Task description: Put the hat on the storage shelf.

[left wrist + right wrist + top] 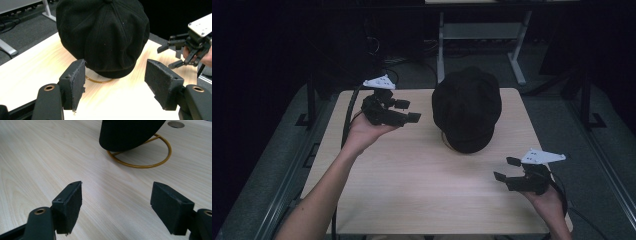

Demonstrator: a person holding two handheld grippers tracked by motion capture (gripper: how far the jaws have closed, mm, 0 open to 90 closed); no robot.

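The left gripper (412, 111) hung above the table (412, 190) near its far left part, jaws spread wide with nothing between them, aimed at the black cap (467, 107). The cap sat on a gold wire stand (150, 157) at the table's far middle. The right gripper (506, 169) hovered near the right edge, jaws wide and empty.
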